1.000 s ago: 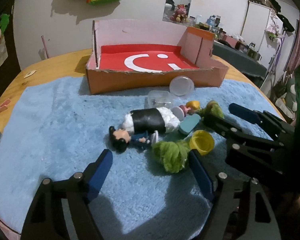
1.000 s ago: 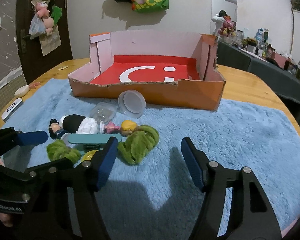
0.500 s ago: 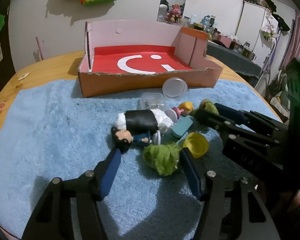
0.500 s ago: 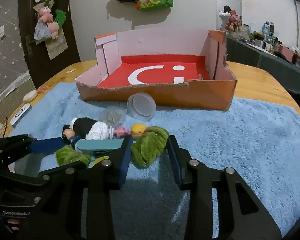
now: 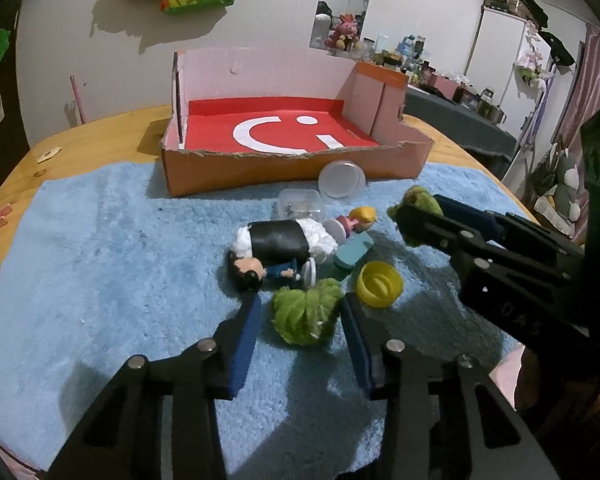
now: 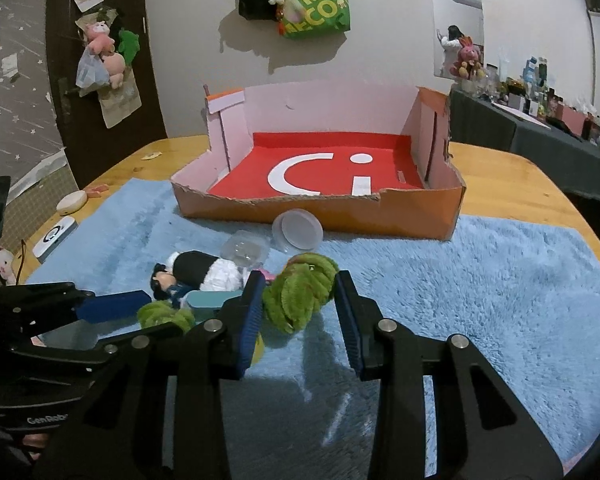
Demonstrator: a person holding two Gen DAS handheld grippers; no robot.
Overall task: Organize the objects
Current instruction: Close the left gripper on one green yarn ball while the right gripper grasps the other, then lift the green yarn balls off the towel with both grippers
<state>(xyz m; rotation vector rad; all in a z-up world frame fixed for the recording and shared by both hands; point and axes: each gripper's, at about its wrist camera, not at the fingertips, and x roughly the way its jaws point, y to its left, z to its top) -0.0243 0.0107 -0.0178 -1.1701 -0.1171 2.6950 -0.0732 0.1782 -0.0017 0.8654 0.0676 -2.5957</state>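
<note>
A: Left wrist view first: the left gripper (image 5: 300, 320) is over the blue rug (image 5: 100, 264), jaws closing around a green plush ball (image 5: 305, 316). The pads look just beside it, and I can't tell if they press yet.

B: And the pile?

A: A dark-haired figurine (image 5: 268, 258), a yellow cap (image 5: 379, 283) and a clear lid (image 5: 342, 181) sit mid-rug, just before the cardboard box (image 5: 292, 164) at the rug's far edge.

B: Right wrist view now.

A: The right gripper (image 6: 298, 300) has its jaws narrowed on the second green plush (image 6: 300, 296), both pads against its sides. It rests on the rug, box (image 6: 320, 212) beyond.
</note>
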